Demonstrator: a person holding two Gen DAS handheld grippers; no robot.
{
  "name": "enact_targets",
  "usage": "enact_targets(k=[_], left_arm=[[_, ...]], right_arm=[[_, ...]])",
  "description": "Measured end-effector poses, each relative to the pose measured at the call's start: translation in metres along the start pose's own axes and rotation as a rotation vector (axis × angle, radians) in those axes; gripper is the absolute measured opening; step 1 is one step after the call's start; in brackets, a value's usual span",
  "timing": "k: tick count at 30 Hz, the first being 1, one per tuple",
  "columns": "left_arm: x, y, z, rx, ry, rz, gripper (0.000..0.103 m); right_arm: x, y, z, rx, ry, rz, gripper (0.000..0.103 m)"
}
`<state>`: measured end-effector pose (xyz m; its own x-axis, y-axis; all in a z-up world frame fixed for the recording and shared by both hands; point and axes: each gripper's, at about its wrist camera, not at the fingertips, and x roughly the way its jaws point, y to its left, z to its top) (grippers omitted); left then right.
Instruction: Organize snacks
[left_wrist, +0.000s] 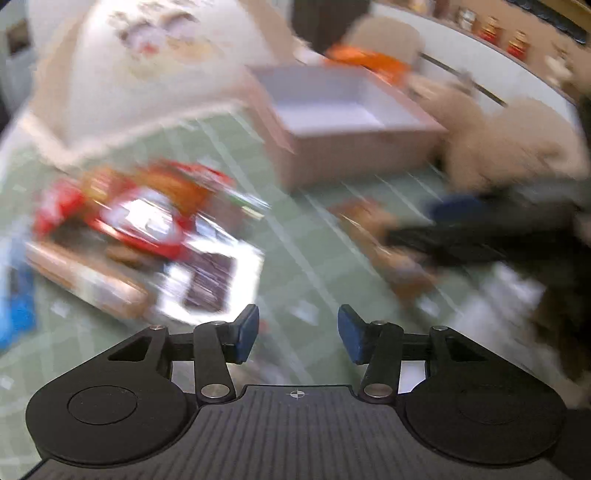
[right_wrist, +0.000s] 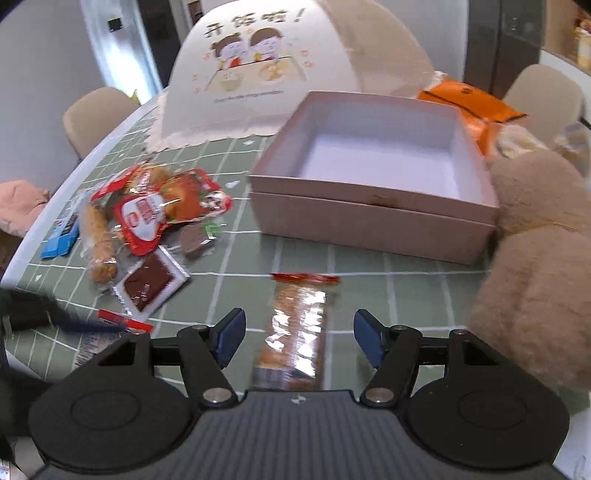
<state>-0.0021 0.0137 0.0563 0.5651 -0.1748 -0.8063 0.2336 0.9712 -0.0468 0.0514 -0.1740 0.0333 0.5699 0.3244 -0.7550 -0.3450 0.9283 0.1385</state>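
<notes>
The right gripper (right_wrist: 299, 341) hangs with its jaws apart and nothing pressed, straddling a clear-wrapped biscuit bar (right_wrist: 295, 328) on the green grid tablecloth (right_wrist: 369, 266). The bar's long axis runs toward twelve o'clock, across the jaw line. The empty pink box (right_wrist: 369, 221) sits beyond, near one o'clock. The left gripper (left_wrist: 298, 334) is spread empty, farther off.

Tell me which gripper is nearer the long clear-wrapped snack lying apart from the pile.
Right. The right gripper hangs over the long clear-wrapped snack, jaws open on either side. The left gripper is off beside it, open and empty.
</notes>
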Motion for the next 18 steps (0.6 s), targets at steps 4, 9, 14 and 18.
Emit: enact_targets(k=[4,9,14,18], left_arm=[[0.023,0.03,0.023,-0.007,0.024,0.104,0.051],[0.045,0.039,0.035,0.005,0.064,0.089,0.05],[0.046,0.031,0.031,0.034,0.088,-0.016,0.05],[0.036,0.02,0.015,0.068,0.105,-0.089,0.05]], right_arm=[[-0.009,-0.014,-0.009,0.027,0.005,-0.007,0.065],[-0.01,-0.02,-0.014,0.053,0.017,-0.006,0.065],[0.0,-0.009,-0.005,0.026,0.023,0.017,0.065],[0.017,-0.002,0.002,0.029,0.054,0.034,0.065]])
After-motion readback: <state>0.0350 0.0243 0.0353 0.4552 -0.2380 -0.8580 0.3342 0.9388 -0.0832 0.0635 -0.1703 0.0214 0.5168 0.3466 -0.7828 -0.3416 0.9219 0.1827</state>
